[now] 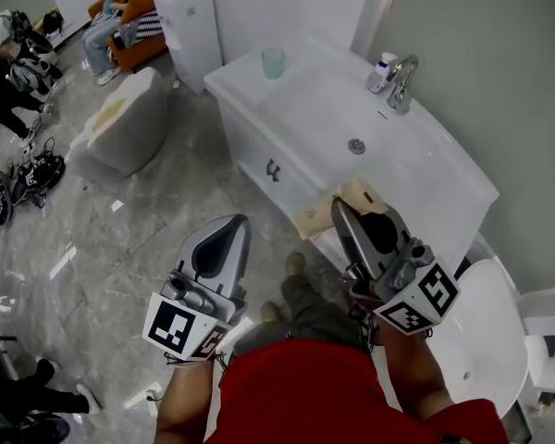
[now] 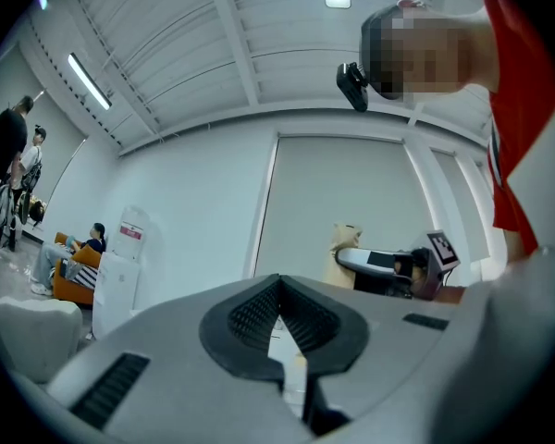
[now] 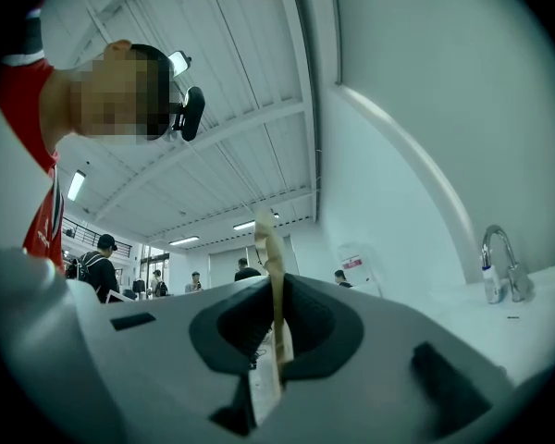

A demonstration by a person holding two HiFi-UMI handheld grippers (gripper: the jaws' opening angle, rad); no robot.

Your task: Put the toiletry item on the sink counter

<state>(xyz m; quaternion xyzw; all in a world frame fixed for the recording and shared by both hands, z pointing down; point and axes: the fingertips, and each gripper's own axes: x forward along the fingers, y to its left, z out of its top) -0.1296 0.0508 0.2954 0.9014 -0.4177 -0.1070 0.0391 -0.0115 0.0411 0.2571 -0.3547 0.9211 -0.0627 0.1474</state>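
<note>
Red shirt (image 1: 305, 391) is seen lowest, w/ both grippers ahead of it. R gripper (image 1: 340, 209) is clamped on a thin tan sachet (image 1: 359, 192), held in the air by the sink counter (image 1: 444, 169) front edge. L gripper (image 1: 239, 225) is closed, empty. Carry is judged nearly done; set-down and release are left.

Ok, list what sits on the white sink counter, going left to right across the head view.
Cup → drain → small bottle → faucet.
</note>
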